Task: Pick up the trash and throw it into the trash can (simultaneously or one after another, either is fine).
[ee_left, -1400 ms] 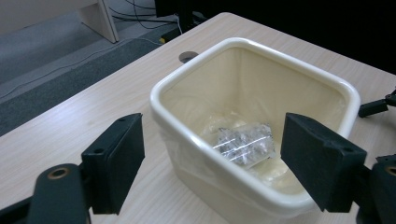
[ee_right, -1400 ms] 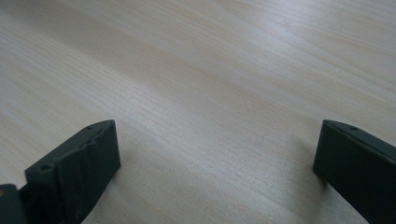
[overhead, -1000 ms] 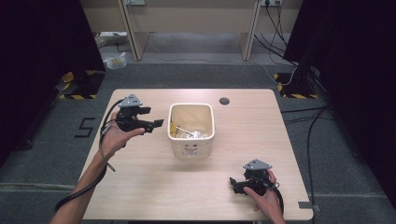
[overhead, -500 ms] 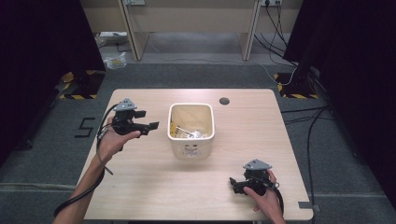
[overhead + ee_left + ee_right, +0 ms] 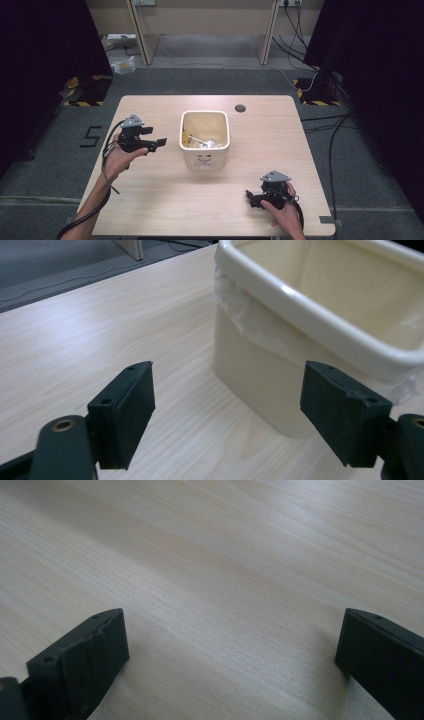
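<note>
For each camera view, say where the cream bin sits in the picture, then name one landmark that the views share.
High view: the cream bin stands mid-table, between the two hands.
Left gripper view: it is at upper right, just beyond the open left claw.
Right gripper view: not in this picture.
Shared landmark: the pale wooden table.

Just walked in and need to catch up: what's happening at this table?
A person holds a gripper in each hand at a wooden table. The left gripper, jaws open and empty, is raised beside a cream bin with a plastic liner and some scraps inside, apart from it. The right gripper, also open and empty, sits low over the table's near edge.
</note>
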Action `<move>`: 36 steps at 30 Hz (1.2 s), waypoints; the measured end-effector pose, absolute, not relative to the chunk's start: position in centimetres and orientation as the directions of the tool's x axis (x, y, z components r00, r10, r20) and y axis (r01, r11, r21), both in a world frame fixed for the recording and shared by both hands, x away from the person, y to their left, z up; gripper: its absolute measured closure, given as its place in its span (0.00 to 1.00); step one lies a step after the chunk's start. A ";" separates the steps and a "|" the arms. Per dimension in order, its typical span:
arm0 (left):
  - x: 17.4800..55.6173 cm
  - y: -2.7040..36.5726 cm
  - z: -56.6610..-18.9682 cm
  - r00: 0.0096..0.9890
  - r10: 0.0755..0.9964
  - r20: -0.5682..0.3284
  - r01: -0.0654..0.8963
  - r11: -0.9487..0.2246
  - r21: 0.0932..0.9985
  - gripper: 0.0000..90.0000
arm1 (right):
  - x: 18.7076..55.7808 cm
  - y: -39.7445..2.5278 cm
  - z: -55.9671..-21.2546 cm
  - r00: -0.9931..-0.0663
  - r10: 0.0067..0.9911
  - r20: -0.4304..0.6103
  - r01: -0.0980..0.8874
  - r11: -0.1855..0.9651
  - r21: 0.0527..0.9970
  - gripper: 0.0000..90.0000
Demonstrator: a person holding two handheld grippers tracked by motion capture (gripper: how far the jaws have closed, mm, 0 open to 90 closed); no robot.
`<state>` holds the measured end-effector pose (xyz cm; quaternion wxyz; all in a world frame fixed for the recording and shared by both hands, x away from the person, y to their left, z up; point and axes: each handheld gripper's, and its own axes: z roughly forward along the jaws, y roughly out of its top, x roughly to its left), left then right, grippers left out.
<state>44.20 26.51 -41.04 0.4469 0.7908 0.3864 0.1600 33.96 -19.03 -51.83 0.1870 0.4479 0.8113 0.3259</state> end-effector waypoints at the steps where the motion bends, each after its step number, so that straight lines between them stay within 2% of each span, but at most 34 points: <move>1: 44.2 26.5 -41.3 0.649 0.755 -0.095 0.472 -0.301 0.829 0.24 | 34.0 -19.0 -51.8 -0.529 0.849 -0.012 0.605 0.386 0.696 0.01; 9: 43.8 26.5 -42.8 0.651 0.752 -0.099 0.477 -0.304 0.825 0.23 | 34.0 -19.0 -51.8 -0.529 0.849 -0.011 0.605 0.386 0.696 0.01; 21: 43.1 26.2 -44.0 0.655 0.750 -0.093 0.477 -0.315 0.821 0.17 | 34.0 -19.0 -51.8 -0.529 0.849 -0.011 0.605 0.386 0.696 0.01; 36: 42.1 26.0 -45.0 0.663 0.744 -0.082 0.470 -0.329 0.819 0.17 | 33.9 -19.0 -51.8 -0.528 0.849 -0.012 0.604 0.386 0.697 0.01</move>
